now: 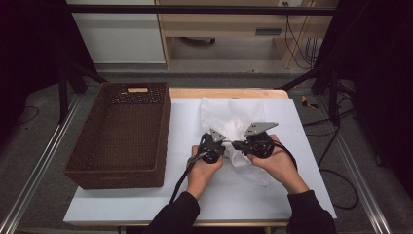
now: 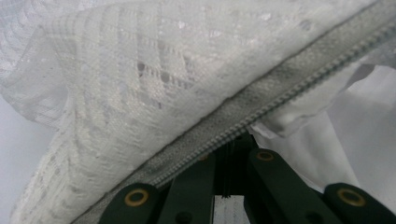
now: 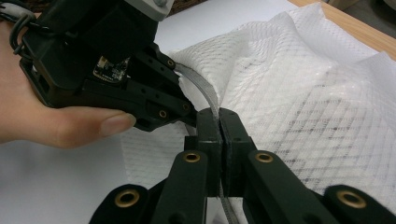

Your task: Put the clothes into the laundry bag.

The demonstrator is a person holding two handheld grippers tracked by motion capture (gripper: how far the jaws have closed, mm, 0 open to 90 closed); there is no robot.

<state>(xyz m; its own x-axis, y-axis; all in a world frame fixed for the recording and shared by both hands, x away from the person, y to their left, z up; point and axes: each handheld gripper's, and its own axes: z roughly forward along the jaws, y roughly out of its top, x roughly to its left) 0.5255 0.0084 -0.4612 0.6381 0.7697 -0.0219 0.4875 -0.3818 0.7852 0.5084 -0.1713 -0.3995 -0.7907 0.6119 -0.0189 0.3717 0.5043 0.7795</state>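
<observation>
— Where's the mesh laundry bag (image 1: 229,122)?

— On the white table (image 1: 302,161), right of the brown wicker basket (image 1: 122,134), bunched up towards the far side.

— And the tongs?

— Both meet at the bag's near edge. The right gripper (image 3: 219,122) has its jaws pressed together on the grey zipper strip (image 3: 205,93). The left gripper (image 3: 184,105) sits just beside it, clamped on the same strip, as far as I can tell; the fabric hides its tips in its own view.
</observation>
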